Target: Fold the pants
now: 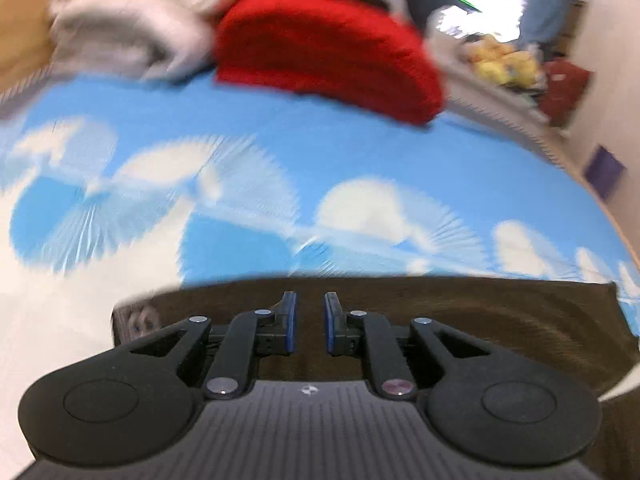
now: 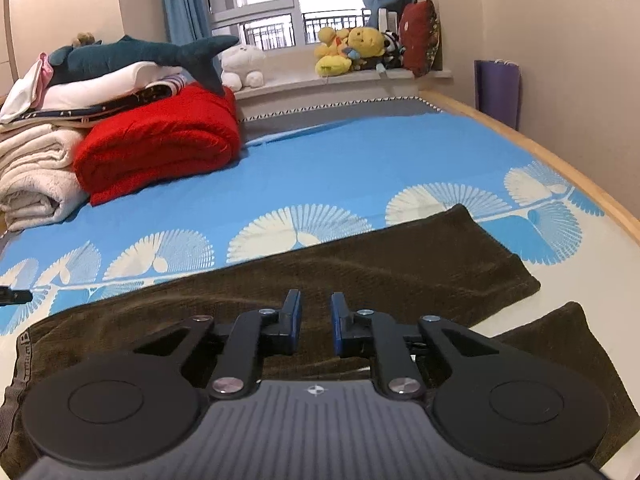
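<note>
1. Pants (image 2: 360, 264): brown, ribbed fabric; laid flat on the bed (image 2: 560, 160) along its near edge; waistband toward the near-left corner, legs running toward the right edge; the two leg ends lie apart, w/ a strip of sheet between them.

2. Right hand-held gripper (image 2: 316, 324): positioned over the upper-leg area of the pants, pointing across the bed toward the window; pads nearly together, narrow gap left; brown fabric shows through the gap; whether the pads pinch a fold or stand clear of it cannot be determined.

3. Left hand-held gripper (image 1: 310, 322): left wrist view is blurred; pads likewise close together w/ a narrow gap; unit sits over the pants (image 1: 480, 320) near their far edge; grasping or not cannot be determined.

4. Sheet (image 2: 360, 152): blue w/ white fan pattern; covers the bed; bare between the pants and the far edge.

5. Far-left corner of the bed: red blanket (image 2: 160, 144), folded; white blankets (image 2: 36, 176) just beside it on the left, touching; more folded linen stacked on top; shark toy (image 2: 132, 56) lying on the stack, tail resting on the red blanket.

6. Beyond the far edge: windowsill w/ yellow soft toys (image 2: 352, 50) and a red cushion (image 2: 420, 36), upright.
</note>
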`<state>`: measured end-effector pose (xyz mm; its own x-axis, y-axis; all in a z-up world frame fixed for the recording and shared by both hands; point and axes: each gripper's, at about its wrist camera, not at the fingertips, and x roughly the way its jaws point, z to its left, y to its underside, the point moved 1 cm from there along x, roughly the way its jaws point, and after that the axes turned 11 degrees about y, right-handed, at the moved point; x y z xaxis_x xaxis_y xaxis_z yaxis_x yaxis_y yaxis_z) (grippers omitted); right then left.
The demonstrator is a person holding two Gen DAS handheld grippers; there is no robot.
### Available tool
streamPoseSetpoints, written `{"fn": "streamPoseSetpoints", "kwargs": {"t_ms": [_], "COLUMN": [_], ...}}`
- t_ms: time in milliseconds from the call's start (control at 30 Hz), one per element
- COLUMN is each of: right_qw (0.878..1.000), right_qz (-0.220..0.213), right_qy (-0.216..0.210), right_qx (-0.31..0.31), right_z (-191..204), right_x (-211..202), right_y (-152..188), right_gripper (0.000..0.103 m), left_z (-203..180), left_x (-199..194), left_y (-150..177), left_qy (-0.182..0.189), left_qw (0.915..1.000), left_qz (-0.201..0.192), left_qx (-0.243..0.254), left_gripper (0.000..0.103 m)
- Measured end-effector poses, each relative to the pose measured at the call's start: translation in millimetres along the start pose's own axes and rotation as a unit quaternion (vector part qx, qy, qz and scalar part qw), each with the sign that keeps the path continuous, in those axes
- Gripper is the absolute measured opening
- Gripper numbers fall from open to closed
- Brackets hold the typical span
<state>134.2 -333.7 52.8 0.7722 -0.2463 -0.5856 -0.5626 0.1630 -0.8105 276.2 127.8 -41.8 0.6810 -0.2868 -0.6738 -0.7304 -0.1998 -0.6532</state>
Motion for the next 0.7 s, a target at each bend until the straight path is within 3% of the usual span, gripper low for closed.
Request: {"fn": "streamPoseSetpoints", "kwargs": {"t_ms": [67, 133, 200, 233, 433, 500, 633, 700], "right_qw": [1.000, 1.000, 1.000, 1.000, 0.999, 0.999, 0.998, 0.999], "right_qz": [0.000, 0.003, 0.004, 0.004, 0.008, 0.009, 0.012, 0.016], "right_qy": [-0.001, -0.009, -0.017, -0.018, -0.019, -0.016, -0.007, -0.004], "right_qx": [-0.004, -0.004, -0.009, -0.014, -0.040, -0.046, -0.054, -0.051], "right_z": [1, 2, 6, 8, 19, 20, 20, 19], "right_x": [0, 1, 2, 3, 13, 16, 22, 25], "right_y": [1, 1, 1, 1, 1, 1, 0, -1], "right_gripper": [0.016, 0.016, 0.017, 0.017, 0.017, 0.017, 0.017, 0.017], "left_z": [10, 16, 22, 26, 49, 54, 49, 45], "left_x": [15, 26, 38, 46, 96, 110, 116, 112], "left_y": [-1, -7, -15, -19, -26, -23, -16, -15], "left_qy": [-0.019, -0.029, -0.029, -0.033, -0.032, -0.019, 0.010, 0.024], "left_qw": [0.9997, 0.9992, 0.9993, 0.9992, 0.9986, 0.9976, 0.9938, 0.9918], "left_qz": [0.005, -0.003, -0.009, -0.010, 0.033, 0.061, 0.083, 0.083], "left_qx": [0.012, 0.026, 0.021, 0.022, 0.024, 0.027, 0.074, 0.094], "left_gripper": [0.015, 0.022, 0.058, 0.064, 0.068, 0.079, 0.079, 0.049]}}
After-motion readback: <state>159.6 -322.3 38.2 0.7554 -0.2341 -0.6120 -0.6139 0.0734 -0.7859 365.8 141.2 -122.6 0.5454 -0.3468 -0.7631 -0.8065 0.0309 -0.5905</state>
